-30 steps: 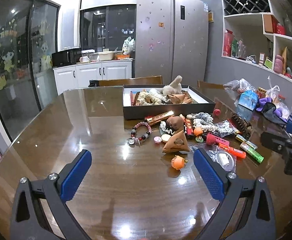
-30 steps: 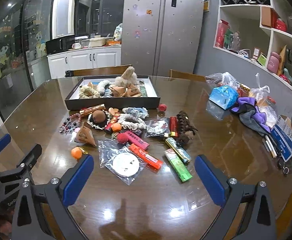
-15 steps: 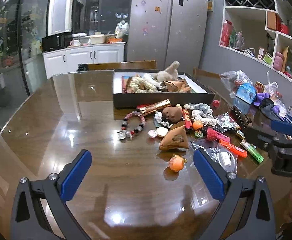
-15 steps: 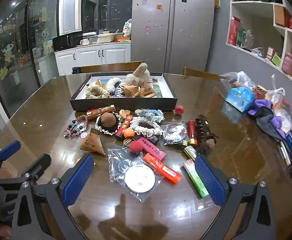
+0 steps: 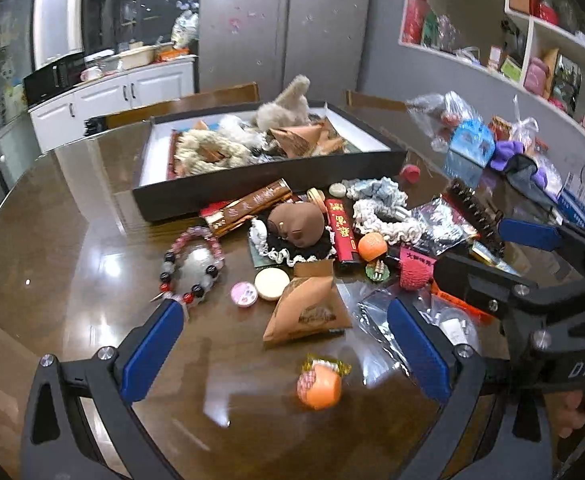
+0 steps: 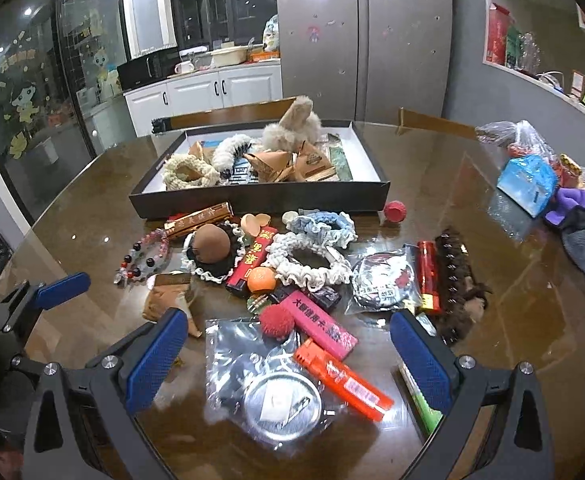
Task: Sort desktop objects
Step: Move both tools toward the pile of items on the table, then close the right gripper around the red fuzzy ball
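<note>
Through the left wrist camera we see our left gripper (image 5: 284, 344) spread wide and holding nothing, above an orange wrapped candy (image 5: 319, 385) and a brown pyramid packet (image 5: 307, 309). The right gripper's (image 5: 488, 256) frame at the right edge reads "DAS". A red lighter (image 5: 342, 233) carries gold characters we cannot read. Bare brown table (image 5: 72, 280) lies open left of the bead bracelet (image 5: 193, 264).

From the right wrist camera, our right gripper (image 6: 288, 356) also gapes wide and empty over a clear bag (image 6: 268, 380) and an orange lighter (image 6: 342, 378). A pink lighter (image 6: 320, 325) bears dark characters, illegible. The black tray (image 6: 260, 199) sits beyond the clutter; open tabletop lies right of the brown hair clip (image 6: 456, 280).
</note>
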